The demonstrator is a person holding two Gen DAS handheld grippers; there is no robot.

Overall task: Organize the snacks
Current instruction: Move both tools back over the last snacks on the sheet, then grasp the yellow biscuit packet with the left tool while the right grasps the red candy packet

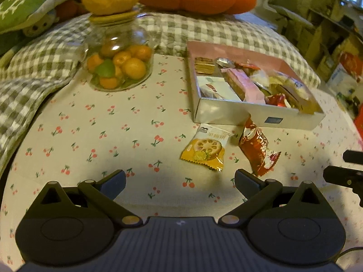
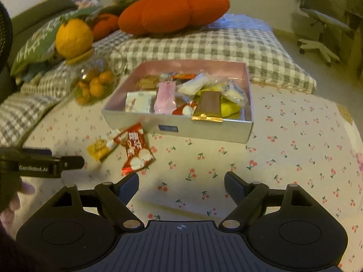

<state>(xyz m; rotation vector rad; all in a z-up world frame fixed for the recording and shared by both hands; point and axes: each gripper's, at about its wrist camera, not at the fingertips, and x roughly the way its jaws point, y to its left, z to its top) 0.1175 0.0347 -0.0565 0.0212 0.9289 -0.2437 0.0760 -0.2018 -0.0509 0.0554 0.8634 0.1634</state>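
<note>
Snacks sit outside the silver box: a yellow packet picturing what looks like lotus slices, a crinkled red packet. Both grippers gape, empty.

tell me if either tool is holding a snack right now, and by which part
Nothing is held. The left tool and right tool are both open and empty; the yellow packet and red packet lie on the cloth.

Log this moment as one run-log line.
left gripper: open, empty | right gripper: open, empty | yellow snack packet, red snack packet: outside silver cardboard box
</note>
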